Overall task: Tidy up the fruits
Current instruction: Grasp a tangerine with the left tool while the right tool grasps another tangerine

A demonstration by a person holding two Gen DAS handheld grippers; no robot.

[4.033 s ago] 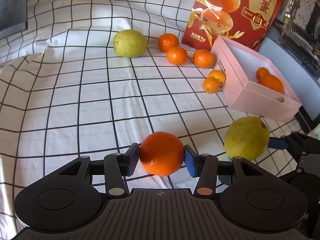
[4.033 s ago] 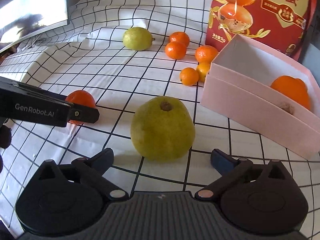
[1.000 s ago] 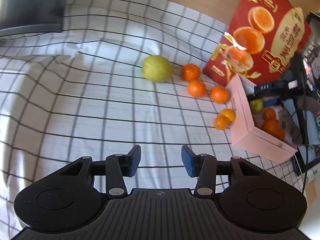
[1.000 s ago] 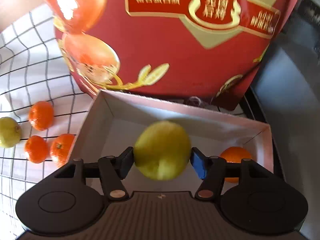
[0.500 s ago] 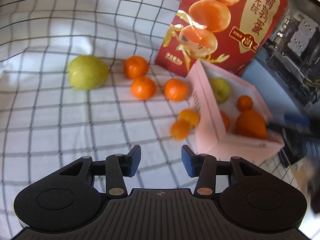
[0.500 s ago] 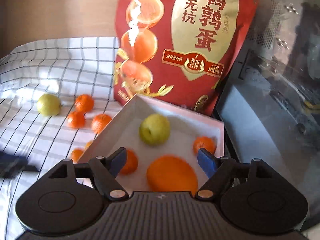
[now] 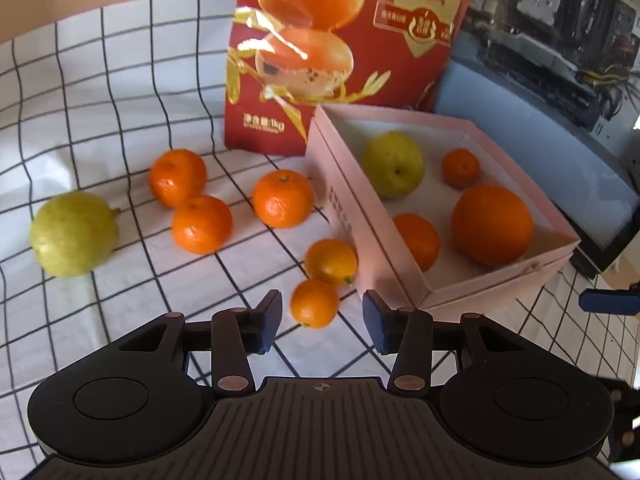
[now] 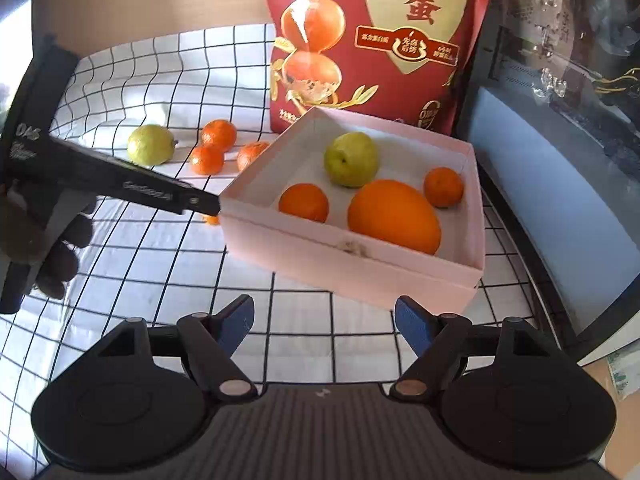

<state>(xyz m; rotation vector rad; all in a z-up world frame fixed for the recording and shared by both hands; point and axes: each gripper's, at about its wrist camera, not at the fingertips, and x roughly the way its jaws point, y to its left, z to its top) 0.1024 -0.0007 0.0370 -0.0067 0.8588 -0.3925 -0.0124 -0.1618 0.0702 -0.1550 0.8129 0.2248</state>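
— Where do the tongs stand?

— The left tongs (image 7: 322,322) hang over the checked cloth (image 7: 100,120) with their jaws apart and nothing pinched. A small orange (image 7: 314,303) lies just ahead of them, in line with the gap but closer to the left pad, and I cannot tell whether it touches.

— And the right ones?

— The right tongs (image 8: 324,324) are spread wide and empty, over bare cloth just short of the pink box (image 8: 352,268).

— What is in the box?

— Beyond the right tips: a big orange (image 8: 394,216) nearest, a smaller orange (image 8: 303,202) to its left, a little one (image 8: 443,187) to its right, and a green pear (image 8: 351,159) at the back.

— And loose fruit?

— Ahead of the left tongs, a yellowish orange (image 7: 331,261) sits just past the small one, beside the box wall. Further off to the left are three oranges (image 7: 202,224) close together, then a second green pear (image 7: 74,234) furthest left. A red bag (image 7: 340,56) stands behind the box.
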